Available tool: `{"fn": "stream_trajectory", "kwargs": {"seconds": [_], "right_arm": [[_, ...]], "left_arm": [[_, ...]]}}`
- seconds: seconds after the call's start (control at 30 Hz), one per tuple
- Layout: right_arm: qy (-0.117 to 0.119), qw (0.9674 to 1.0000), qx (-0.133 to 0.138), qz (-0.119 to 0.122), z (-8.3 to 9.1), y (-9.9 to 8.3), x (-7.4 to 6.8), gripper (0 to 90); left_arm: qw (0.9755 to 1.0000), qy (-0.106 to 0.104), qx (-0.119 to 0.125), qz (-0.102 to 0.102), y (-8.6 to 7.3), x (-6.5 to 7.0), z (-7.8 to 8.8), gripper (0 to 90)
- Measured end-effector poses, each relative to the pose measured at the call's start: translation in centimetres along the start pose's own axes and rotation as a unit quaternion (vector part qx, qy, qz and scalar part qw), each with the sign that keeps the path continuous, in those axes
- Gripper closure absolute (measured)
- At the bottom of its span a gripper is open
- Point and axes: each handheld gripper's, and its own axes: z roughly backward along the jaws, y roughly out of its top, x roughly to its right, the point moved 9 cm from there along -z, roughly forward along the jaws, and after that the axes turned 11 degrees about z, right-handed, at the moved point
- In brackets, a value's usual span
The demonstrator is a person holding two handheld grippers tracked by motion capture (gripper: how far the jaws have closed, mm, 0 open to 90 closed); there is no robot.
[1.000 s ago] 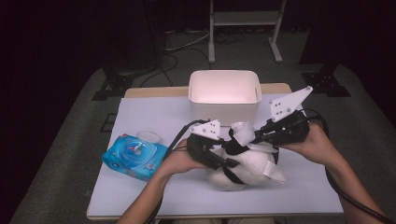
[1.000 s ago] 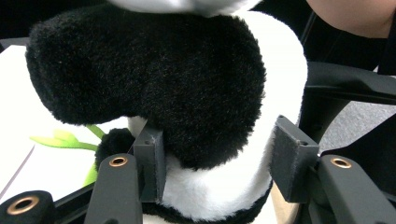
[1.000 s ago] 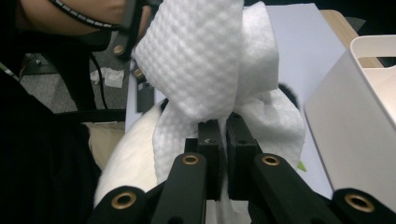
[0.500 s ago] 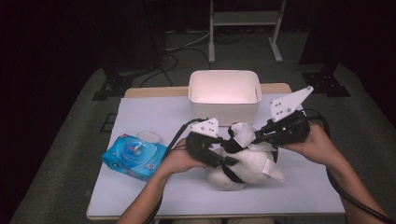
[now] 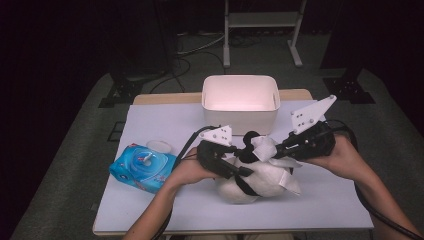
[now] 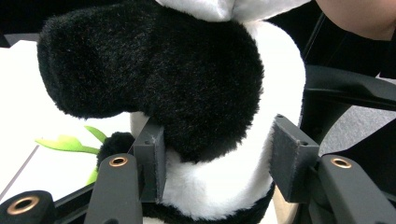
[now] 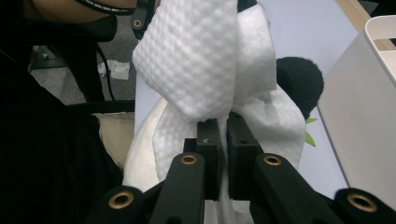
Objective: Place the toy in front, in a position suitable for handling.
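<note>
The left gripper [image 5: 235, 170] clamps its jaws across the body of a plush panda [image 5: 250, 182] lying near the middle of the white-covered table [image 5: 150, 210], apparently to hold the toy steady for wiping. The right gripper [image 5: 280, 149] pinches a fold of a white wet wipe [image 7: 196, 60] draped over the panda's upper side; its jaws have just been opening slightly, yet the wipe remains between the nearly closed pads. A blue wet-wipe pack [image 5: 142, 167] lies to the toy's left, presumably the wipe's source, and an empty white bin [image 5: 240, 100] stands behind it.
</note>
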Motion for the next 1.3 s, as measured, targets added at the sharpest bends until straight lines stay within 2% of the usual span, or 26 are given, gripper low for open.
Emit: {"fn": "stream_trajectory", "kwargs": {"seconds": [0.1, 0.37, 0.63, 0.67, 0.77, 0.8, 0.87, 0.9, 1.03, 1.2, 1.3], "right_arm": [[-0.002, 1.0, 0.004, -0.007, 0.3, 0.1, 0.0, 75.2], [-0.005, 0.9998, 0.017, -0.002, 0.8, 0.7, -0.1, 68.4], [0.001, 0.9999, 0.013, 0.01, -0.4, 1.3, -0.3, 62.0], [0.0, 0.9999, 0.01, 0.013, -0.6, 1.4, -0.4, 62.8], [-0.009, 0.9998, 0.01, 0.015, -0.8, 1.3, -0.2, 72.5], [-0.01, 0.9998, 0.005, 0.015, -1.0, 1.1, -0.2, 81.3], [-0.01, 0.9997, -0.001, 0.022, -1.1, 0.8, -0.2, 86.4], [-0.008, 0.9999, -0.002, 0.014, -1.1, 0.7, -0.3, 87.0], [-0.02, 0.9997, -0.003, 0.011, 0.1, 0.0, -0.1, 87.4], [-0.038, 0.9992, -0.013, -0.01, 1.8, -1.9, 0.4, 87.4], [-0.04, 0.9989, -0.017, -0.019, 2.3, -2.9, 0.4, 87.4]], "left_arm": [[1.0, 0.0, -0.001, -0.002, 0.0, 0.0, -0.1, 45.5], [1.0, -0.001, 0.0, -0.002, 0.1, 0.0, -0.1, 45.4], [1.0, 0.0, -0.005, -0.004, 0.2, 0.2, -0.5, 45.5], [1.0, 0.001, -0.006, -0.004, 0.1, 0.2, -0.5, 45.5], [1.0, 0.0, -0.009, -0.004, 0.0, 0.2, -0.6, 45.4], [0.9999, 0.0, -0.011, -0.004, -0.1, 0.2, -0.7, 45.4], [0.9999, -0.001, -0.013, -0.005, -0.1, 0.2, -0.9, 45.3], [0.9999, -0.001, -0.012, -0.004, -0.1, 0.2, -0.9, 45.3], [0.9999, -0.005, -0.008, -0.005, 0.0, 0.3, -1.0, 45.4], [1.0, -0.004, -0.006, 0.0, -0.1, 0.1, -0.5, 45.4], [1.0, -0.004, -0.003, 0.0, -0.1, 0.0, -0.4, 45.4]]}}
